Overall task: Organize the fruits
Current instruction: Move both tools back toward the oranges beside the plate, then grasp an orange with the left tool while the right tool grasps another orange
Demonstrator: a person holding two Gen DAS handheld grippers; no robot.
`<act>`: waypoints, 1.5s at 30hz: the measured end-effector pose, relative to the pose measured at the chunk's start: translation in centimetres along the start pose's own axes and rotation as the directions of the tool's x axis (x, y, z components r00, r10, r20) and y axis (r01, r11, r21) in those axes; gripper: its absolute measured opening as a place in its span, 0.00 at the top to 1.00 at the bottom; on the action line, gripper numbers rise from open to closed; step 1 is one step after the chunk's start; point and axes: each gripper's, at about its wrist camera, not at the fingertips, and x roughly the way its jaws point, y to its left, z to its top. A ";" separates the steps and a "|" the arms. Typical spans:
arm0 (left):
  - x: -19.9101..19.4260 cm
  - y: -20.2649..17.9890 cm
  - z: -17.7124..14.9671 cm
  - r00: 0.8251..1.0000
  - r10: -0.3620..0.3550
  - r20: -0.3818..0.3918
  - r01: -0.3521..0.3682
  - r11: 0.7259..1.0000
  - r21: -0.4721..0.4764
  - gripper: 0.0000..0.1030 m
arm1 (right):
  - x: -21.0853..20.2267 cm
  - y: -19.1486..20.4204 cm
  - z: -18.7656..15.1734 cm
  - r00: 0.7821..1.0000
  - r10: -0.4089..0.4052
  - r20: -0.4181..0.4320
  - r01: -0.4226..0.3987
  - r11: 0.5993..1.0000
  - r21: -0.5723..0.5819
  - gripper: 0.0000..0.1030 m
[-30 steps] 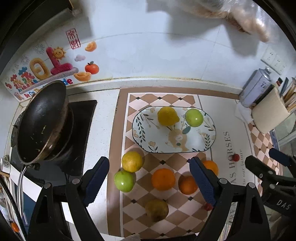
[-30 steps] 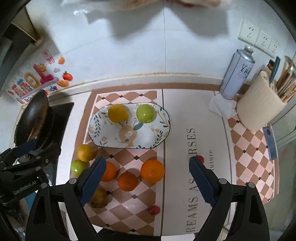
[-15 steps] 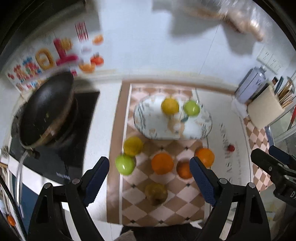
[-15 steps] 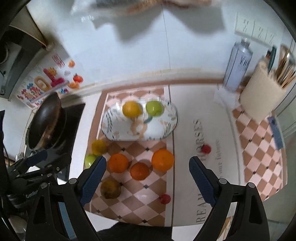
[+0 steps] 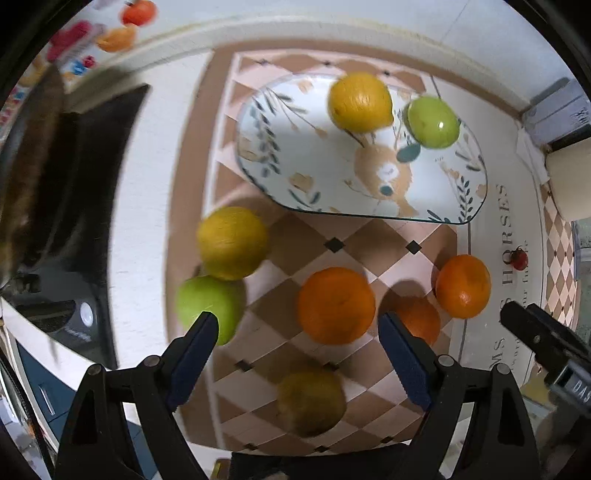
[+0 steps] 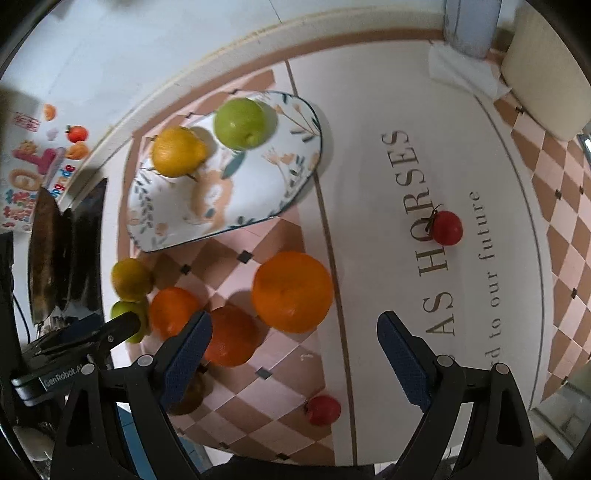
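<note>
Kitchen counter, checkered mat [image 5: 354, 236]. Patterned plate [image 5: 295, 155] is loaded with one yellow citrus [image 5: 360, 101] and one green apple [image 5: 434, 122]. Three oranges [image 5: 336, 304] are left loose on the mat. Left gripper [image 5: 297, 326] and right gripper [image 6: 295, 325] are spread wide above the fruit, nothing held.

light: bright, overhead | shadows: soft | blur: motion smear leftward | edges: fisheye warp, dark vignette

a dark pan [image 6: 46, 254] sits on a black stove [image 5: 79, 206] at the left of the surface [image 5: 155, 192]. bright stickers [image 6: 35, 166] are on the white wall behind it. a checkered mat with letters [image 6: 428, 199] lies on the surface. a grey can [image 6: 471, 26] and a cream holder [image 6: 546, 70] stand at the far right.
</note>
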 end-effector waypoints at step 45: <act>0.1 -1.5 3.2 0.991 -0.121 -0.051 0.122 0.993 0.009 0.41 | 5.1 2.7 2.4 0.996 0.047 -0.077 -0.052 0.997 -0.063 0.35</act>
